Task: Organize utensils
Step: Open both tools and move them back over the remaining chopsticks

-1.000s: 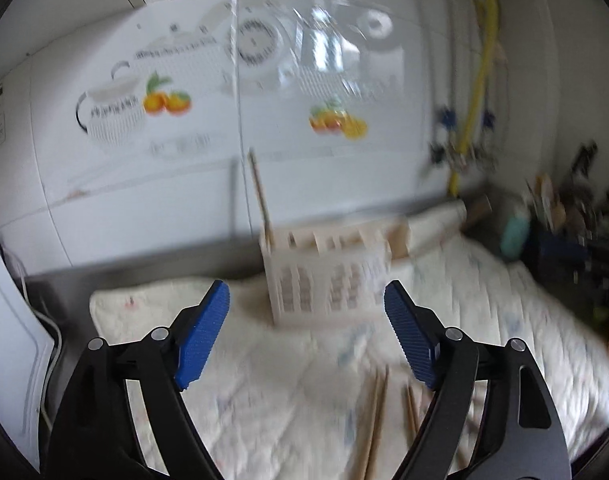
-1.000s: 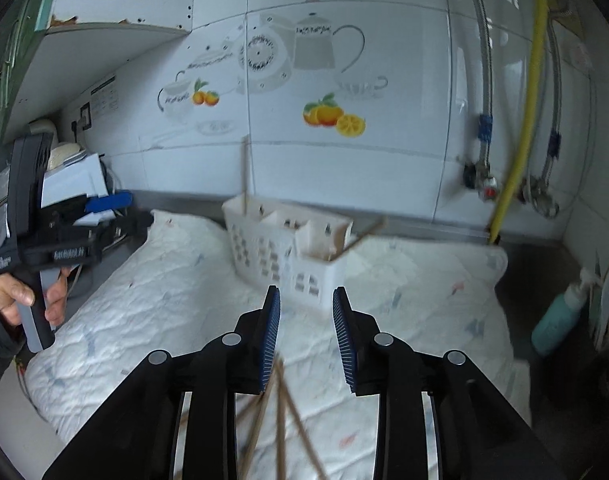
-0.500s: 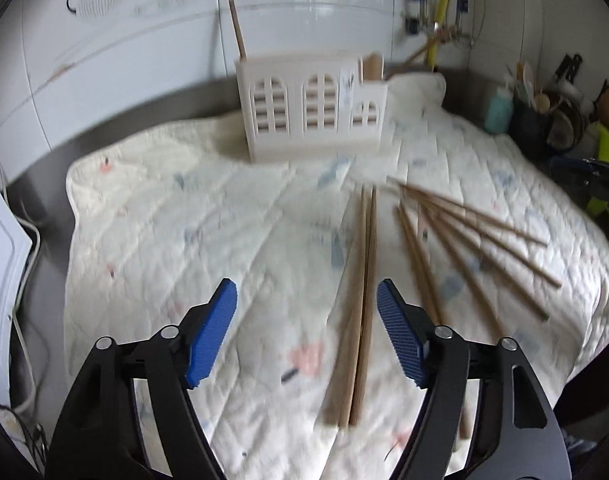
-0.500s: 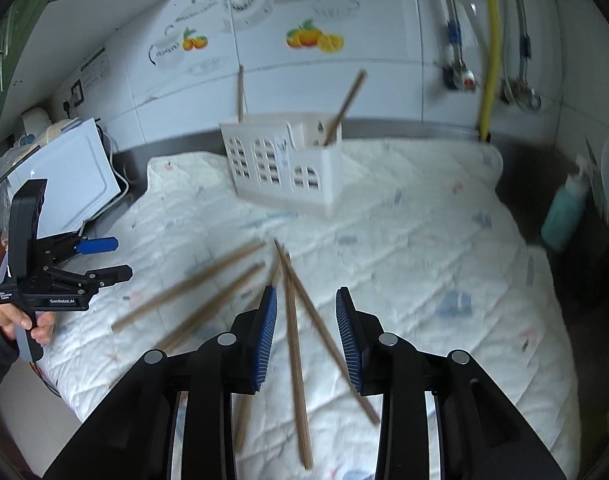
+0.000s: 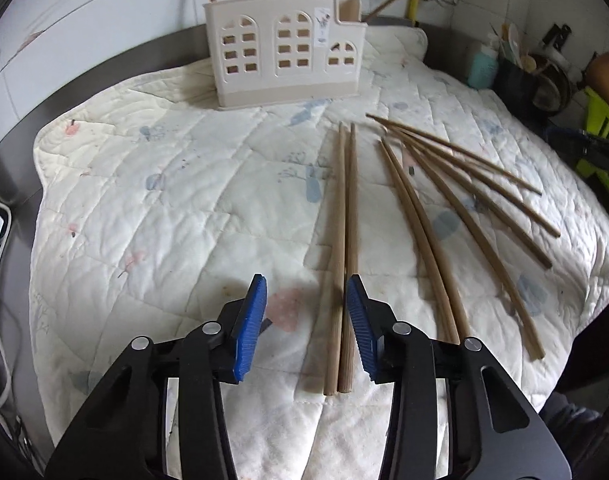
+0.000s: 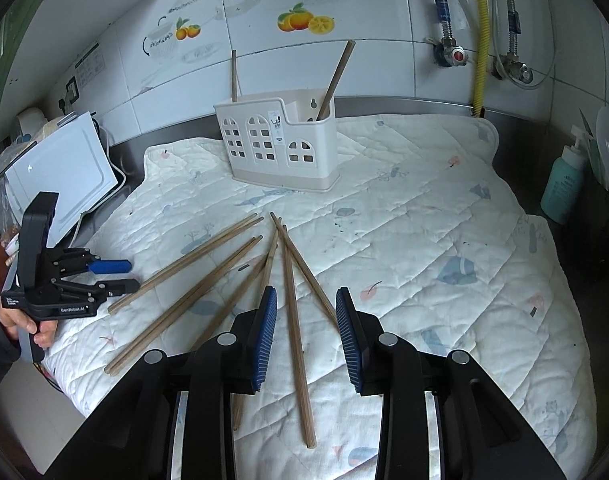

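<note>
Quilted white mat [image 6: 404,220]: it covers the steel counter and carries everything. It is soft, so I judge the fingers can press a little into it to get under a stick.
White plastic utensil holder with arched window holes [image 6: 280,142]: it stands upright at the far edge of the mat, near the tiled wall, with two sticks already leaning inside. It is the goal, well apart from both grippers.
Loose brown wooden chopsticks [image 6: 208,276]: about eight lie flat on the mat in a fan, between the holder and the grippers.
Right gripper [image 6: 306,336]: the blue pads stand apart, low over the mat. One long chopstick [image 6: 294,320] runs between them, but they do not press it.
Left gripper [image 5: 306,322]: its jaws have just been closing and are still parted. A close pair of chopsticks [image 5: 342,256] lies just inside the right pad, not yet pinched.
Advice: centre each stick between the pads, close fully, lift level, then tilt it upright over a compartment.
</note>
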Demonstrator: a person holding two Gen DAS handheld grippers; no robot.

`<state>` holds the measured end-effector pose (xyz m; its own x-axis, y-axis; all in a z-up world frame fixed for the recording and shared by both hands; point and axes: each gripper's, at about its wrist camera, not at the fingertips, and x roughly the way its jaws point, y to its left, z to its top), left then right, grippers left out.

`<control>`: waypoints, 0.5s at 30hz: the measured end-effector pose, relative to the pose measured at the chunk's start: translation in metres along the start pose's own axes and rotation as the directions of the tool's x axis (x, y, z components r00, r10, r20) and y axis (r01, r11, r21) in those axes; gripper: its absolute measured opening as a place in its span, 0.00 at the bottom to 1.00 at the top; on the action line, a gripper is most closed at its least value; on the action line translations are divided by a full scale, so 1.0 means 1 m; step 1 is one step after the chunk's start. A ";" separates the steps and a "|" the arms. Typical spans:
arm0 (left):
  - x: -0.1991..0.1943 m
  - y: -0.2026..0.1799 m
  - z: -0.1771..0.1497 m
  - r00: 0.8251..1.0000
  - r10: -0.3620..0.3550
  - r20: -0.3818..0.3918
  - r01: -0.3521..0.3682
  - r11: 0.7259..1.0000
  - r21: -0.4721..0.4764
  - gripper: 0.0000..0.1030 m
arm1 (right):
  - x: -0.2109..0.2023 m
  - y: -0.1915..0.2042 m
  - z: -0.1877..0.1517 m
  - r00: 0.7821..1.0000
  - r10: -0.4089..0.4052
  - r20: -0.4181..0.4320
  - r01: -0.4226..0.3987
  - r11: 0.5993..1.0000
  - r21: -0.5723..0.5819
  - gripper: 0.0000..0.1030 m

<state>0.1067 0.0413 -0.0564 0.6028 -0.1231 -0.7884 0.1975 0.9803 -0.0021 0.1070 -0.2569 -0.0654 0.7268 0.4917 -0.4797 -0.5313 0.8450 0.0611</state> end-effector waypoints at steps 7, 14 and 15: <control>0.004 -0.007 0.005 0.998 -0.041 -0.041 0.043 0.998 0.037 0.27 | 0.002 -0.001 -0.001 1.000 0.003 -0.005 -0.003 1.000 0.004 0.29; 0.010 -0.005 0.012 0.992 -0.085 -0.095 0.088 0.995 0.035 0.27 | 0.004 -0.005 -0.003 1.000 0.001 -0.012 -0.001 1.000 0.011 0.29; 0.010 -0.004 0.013 0.992 -0.089 -0.094 0.092 0.995 0.033 0.27 | 0.004 -0.006 -0.003 1.000 0.000 -0.012 0.000 1.000 0.012 0.29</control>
<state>0.1224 0.0343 -0.0560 0.5072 -0.1945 -0.8396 0.2773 0.9592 -0.0547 0.1117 -0.2601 -0.0704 0.7214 0.4889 -0.4905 -0.5258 0.8476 0.0715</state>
